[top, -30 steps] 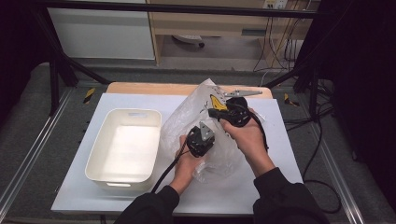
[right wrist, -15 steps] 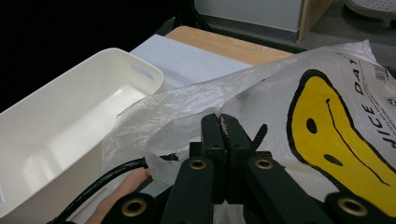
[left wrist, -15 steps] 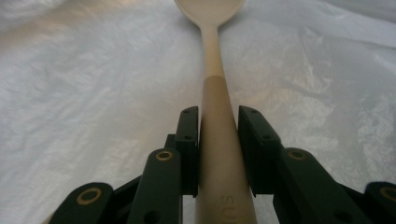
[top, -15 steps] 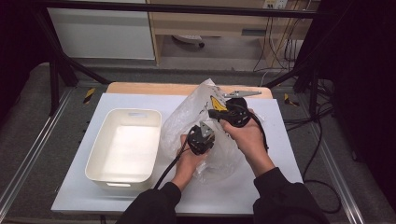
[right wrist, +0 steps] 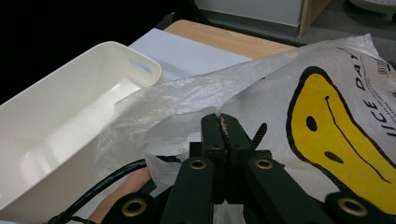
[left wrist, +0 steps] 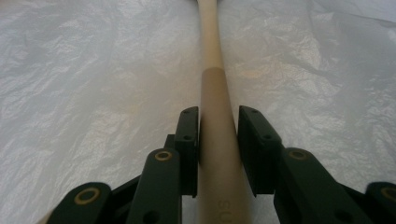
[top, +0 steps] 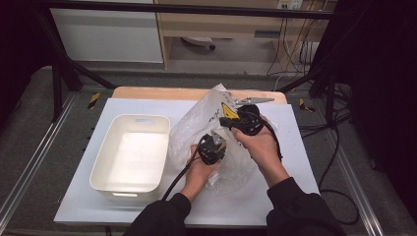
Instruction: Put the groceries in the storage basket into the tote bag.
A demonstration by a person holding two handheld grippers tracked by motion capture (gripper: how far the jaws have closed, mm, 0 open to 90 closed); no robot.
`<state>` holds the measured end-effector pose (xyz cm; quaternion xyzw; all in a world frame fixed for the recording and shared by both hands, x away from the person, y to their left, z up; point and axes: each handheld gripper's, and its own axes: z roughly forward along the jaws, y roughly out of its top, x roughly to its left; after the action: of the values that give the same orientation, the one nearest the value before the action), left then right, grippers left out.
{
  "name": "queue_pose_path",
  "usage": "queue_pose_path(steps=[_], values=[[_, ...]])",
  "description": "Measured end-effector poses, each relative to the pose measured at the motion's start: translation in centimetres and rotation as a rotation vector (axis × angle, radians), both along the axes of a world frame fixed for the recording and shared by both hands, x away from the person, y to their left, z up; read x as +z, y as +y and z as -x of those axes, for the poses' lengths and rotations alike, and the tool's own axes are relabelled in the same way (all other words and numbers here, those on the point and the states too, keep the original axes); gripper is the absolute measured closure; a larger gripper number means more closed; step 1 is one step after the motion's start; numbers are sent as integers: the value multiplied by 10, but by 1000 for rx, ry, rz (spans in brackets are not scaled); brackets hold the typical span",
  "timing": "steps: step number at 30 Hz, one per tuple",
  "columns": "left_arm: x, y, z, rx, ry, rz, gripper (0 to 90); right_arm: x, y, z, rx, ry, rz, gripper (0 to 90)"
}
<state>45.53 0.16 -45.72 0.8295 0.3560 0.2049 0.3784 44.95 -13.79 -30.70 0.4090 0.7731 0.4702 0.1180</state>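
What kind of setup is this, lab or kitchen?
Likely a lab recording bench: a white table inside a dark metal frame, loose cables on the floor, and handheld grippers working a plastic bag beside a white bin.

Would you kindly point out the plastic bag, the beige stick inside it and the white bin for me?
plastic bag (right wrist: 327,74), right gripper view, on its upper printed side.
beige stick (left wrist: 215,102), left gripper view, on the shaft just ahead of the jaws.
white bin (top: 98,169), high view, on its left rim.
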Motion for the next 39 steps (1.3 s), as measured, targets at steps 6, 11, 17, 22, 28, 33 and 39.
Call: queue_pose_path(steps=[6, 11, 17, 22, 28, 33, 39], values=[[-1, 5, 8, 33, -1, 15, 550, -2, 1, 0, 0, 3, 2, 900], [0, 13, 20, 18, -9, 6, 527, -3, 1, 0, -2, 9, -2, 900], [3, 28, 41, -1, -28, -1, 521, -11, 0, 0, -3, 18, 5, 900], [11, 40, 57, -7, -24, 48, 512, -15, -1, 0, -5, 24, 8, 900], [25, 50, 79, -39, -25, 89, 506, -19, 0, 1, -7, 33, 8, 900], [38, 61, 95, -58, -21, 127, 505, -24, 0, 3, -3, 31, 8, 900], [54, 82, 114, -46, -34, 164, 495, -32, 2, 9, 7, 44, 23, 900]])
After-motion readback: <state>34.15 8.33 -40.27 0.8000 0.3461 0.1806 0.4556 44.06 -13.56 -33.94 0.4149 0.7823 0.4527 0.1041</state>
